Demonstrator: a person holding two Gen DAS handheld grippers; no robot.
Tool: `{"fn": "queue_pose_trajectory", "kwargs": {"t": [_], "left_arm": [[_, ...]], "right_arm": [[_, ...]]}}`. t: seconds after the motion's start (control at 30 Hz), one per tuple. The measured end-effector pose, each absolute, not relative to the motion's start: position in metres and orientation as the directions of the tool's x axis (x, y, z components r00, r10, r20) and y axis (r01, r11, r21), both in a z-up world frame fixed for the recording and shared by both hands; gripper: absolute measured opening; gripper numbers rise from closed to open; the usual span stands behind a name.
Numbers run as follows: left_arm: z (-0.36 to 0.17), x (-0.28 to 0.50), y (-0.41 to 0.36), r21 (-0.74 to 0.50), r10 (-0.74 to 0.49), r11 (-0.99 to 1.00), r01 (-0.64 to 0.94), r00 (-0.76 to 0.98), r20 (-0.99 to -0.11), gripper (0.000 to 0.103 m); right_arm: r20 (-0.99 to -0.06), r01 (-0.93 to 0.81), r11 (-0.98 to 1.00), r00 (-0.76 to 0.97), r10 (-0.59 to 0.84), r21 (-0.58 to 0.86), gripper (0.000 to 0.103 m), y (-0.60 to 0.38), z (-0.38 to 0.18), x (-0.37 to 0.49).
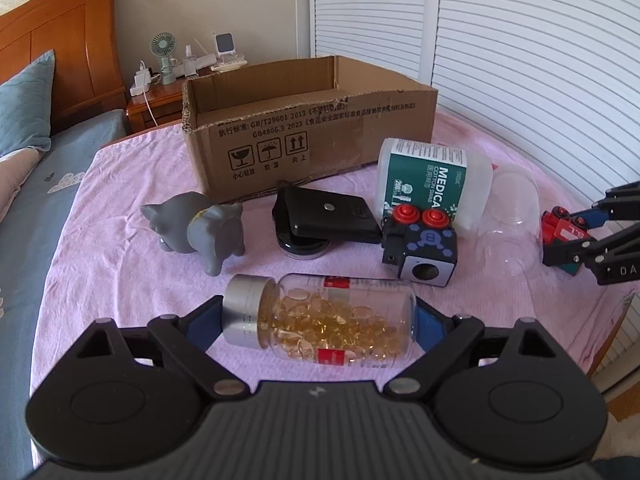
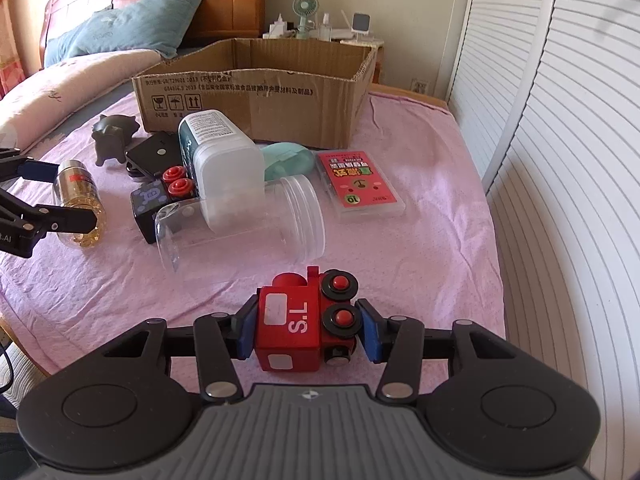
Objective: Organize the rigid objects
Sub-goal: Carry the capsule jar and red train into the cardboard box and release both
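My left gripper is shut on a clear pill bottle with a silver cap and yellow capsules, lying sideways on the pink cloth; it also shows in the right wrist view. My right gripper is shut on a red toy train marked "S.L"; it also shows in the left wrist view. An open cardboard box stands behind the objects and appears in the right wrist view too.
On the cloth lie a grey toy animal, a black case on a round jar, a black toy block with red wheels, a cotton swab container, a clear jar and a red card box. Shutter doors stand right.
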State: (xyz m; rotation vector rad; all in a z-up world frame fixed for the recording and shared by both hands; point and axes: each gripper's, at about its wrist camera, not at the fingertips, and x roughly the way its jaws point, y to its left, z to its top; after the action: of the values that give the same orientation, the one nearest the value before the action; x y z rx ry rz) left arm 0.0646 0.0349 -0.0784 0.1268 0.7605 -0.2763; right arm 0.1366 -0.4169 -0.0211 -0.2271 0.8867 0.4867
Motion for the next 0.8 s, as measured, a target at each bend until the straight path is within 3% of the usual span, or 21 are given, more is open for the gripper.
{"fn": "queue_pose_trajectory", "kwargs": {"t": [0.37,0.8], "left_arm": [[-0.041,0.07,0.041,0.04,-0.243,0.916,0.4,0.631,-0.736,0.093],[0.029,0.166,0.026,0.083,-0.264,0.906,0.416,0.706,-0.657,0.093]], "right_arm": [[-0.784,-0.538,0.843,0.53,0.324,-0.015,0.054,-0.419,0.021,0.143],[-0.683,-0.586,0.811,0.591,0.428,0.001,0.054,-0.394,0.087,0.196]]}}
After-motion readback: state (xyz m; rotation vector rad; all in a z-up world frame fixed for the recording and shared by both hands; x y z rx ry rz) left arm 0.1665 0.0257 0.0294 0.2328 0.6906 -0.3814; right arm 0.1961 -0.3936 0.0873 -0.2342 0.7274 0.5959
